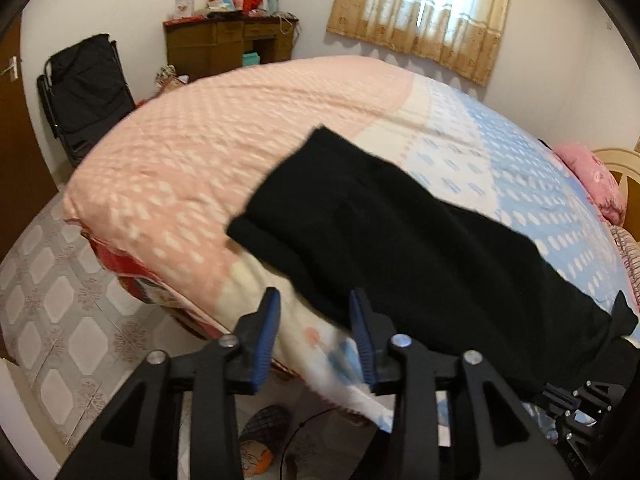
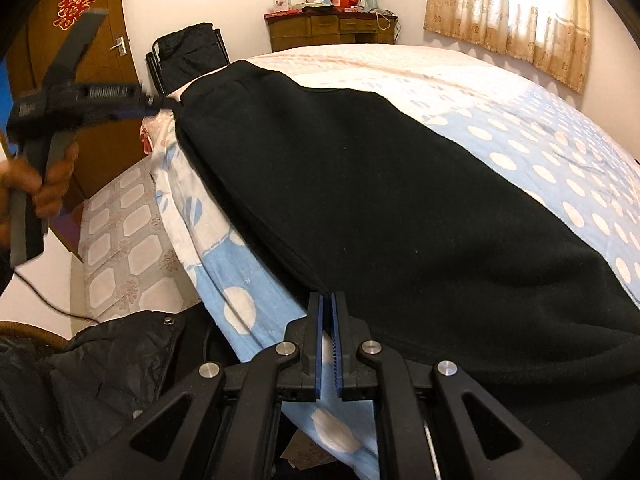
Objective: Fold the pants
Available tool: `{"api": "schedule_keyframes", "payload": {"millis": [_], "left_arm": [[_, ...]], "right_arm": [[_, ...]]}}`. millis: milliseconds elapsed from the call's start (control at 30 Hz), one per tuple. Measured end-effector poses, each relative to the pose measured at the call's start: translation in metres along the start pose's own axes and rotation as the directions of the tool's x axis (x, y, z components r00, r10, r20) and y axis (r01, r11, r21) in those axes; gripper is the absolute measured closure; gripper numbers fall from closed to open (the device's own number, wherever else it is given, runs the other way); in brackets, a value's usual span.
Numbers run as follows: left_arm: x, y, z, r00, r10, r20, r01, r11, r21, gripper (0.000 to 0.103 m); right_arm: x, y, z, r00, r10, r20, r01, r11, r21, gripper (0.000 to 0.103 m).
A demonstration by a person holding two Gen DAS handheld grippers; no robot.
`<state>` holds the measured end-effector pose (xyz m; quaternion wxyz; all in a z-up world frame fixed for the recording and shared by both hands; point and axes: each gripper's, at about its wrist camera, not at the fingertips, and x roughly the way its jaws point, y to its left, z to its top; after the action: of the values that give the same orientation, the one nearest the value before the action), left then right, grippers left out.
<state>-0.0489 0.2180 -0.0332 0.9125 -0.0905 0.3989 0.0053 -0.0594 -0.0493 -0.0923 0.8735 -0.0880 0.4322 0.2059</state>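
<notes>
Your left gripper (image 1: 314, 316) stands released beside the black pants (image 1: 400, 240); your right gripper (image 2: 328, 306) is clenched at their near edge, pinched cloth hard to make out.

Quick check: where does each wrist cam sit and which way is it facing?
Left wrist: on the left tongs, looking down over the bed edge at the black pants; own open fingers show, with the right tongs at lower right.
Right wrist: on the right tongs, looking along the pants toward the door; shut fingers show, with a hand gripping the left tongs.
Shared: pants, bed, desk, curtain.
</notes>
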Motion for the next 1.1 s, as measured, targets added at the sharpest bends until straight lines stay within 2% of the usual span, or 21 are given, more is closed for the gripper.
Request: {"api": "schedule_keyframes", "payload": {"millis": [100,133,167,233,300,333,367,433,500,533,600,667,800,900,1033,1100], "left_arm": [[-0.011,-0.006,0.016,0.998,-0.002,0.071,0.000,1.000,0.019,0.054],[-0.013,-0.011,0.023,0.995,-0.003,0.098,0.000,1.000,0.025,0.046],[-0.013,-0.017,0.030,0.992,0.001,0.127,-0.005,1.000,0.029,0.037],[-0.008,-0.027,0.043,0.985,0.035,0.169,-0.041,0.999,0.028,0.031],[0.003,-0.034,0.052,0.982,0.055,0.178,-0.060,0.998,0.024,0.031],[0.009,-0.037,0.053,0.983,0.056,0.177,-0.060,0.998,0.021,0.031],[0.015,-0.040,0.051,0.983,0.058,0.173,-0.063,0.998,0.020,0.031],[0.028,-0.046,0.044,0.986,0.071,0.152,-0.076,0.997,0.031,0.031],[0.036,-0.049,0.032,0.987,0.094,0.127,-0.100,0.994,0.041,0.031],[0.037,-0.048,0.026,0.987,0.102,0.121,-0.108,0.993,0.041,0.031],[0.040,-0.047,0.015,0.987,0.112,0.117,-0.118,0.992,0.045,0.031],[0.037,-0.051,0.007,0.980,0.142,0.142,-0.155,0.984,0.088,0.031],[0.036,-0.055,0.002,0.974,0.168,0.152,-0.191,0.971,0.147,0.030],[0.038,-0.057,0.001,0.975,0.166,0.150,-0.189,0.969,0.156,0.022],[0.047,-0.069,-0.001,0.974,0.184,0.133,-0.206,0.963,0.173,0.001],[0.050,-0.070,-0.003,0.972,0.204,0.118,-0.221,0.963,0.154,0.000]], "right_arm": [[-0.006,-0.006,0.005,0.999,0.043,-0.015,-0.042,0.999,0.018,0.093],[-0.012,-0.011,0.010,0.998,0.067,-0.007,-0.067,0.997,0.035,0.092],[-0.023,-0.018,0.016,0.995,0.098,0.020,-0.099,0.993,0.062,0.092],[-0.043,-0.033,0.029,0.985,0.144,0.092,-0.154,0.981,0.118,0.088],[-0.057,-0.047,0.043,0.972,0.169,0.163,-0.195,0.967,0.161,0.064],[-0.060,-0.054,0.050,0.967,0.166,0.192,-0.201,0.963,0.181,0.038],[-0.063,-0.061,0.058,0.962,0.153,0.228,-0.200,0.958,0.203,0.024],[-0.063,-0.075,0.075,0.942,0.149,0.302,-0.222,0.949,0.225,0.024],[-0.046,-0.088,0.095,0.930,0.189,0.316,-0.274,0.929,0.250,0.024],[-0.031,-0.092,0.105,0.931,0.214,0.297,-0.293,0.922,0.255,0.024],[-0.004,-0.093,0.117,0.943,0.221,0.247,-0.282,0.927,0.246,0.024],[0.023,-0.094,0.122,0.952,0.231,0.202,-0.278,0.929,0.245,0.024],[0.046,-0.095,0.117,0.942,0.307,0.136,-0.334,0.902,0.272,0.024],[0.049,-0.079,0.106,0.946,0.308,0.099,-0.324,0.913,0.249,0.024],[0.041,-0.066,0.096,0.928,0.364,0.080,-0.372,0.898,0.235,0.024],[0.043,-0.064,0.095,0.923,0.379,0.061,-0.383,0.897,0.223,0.024]]}}
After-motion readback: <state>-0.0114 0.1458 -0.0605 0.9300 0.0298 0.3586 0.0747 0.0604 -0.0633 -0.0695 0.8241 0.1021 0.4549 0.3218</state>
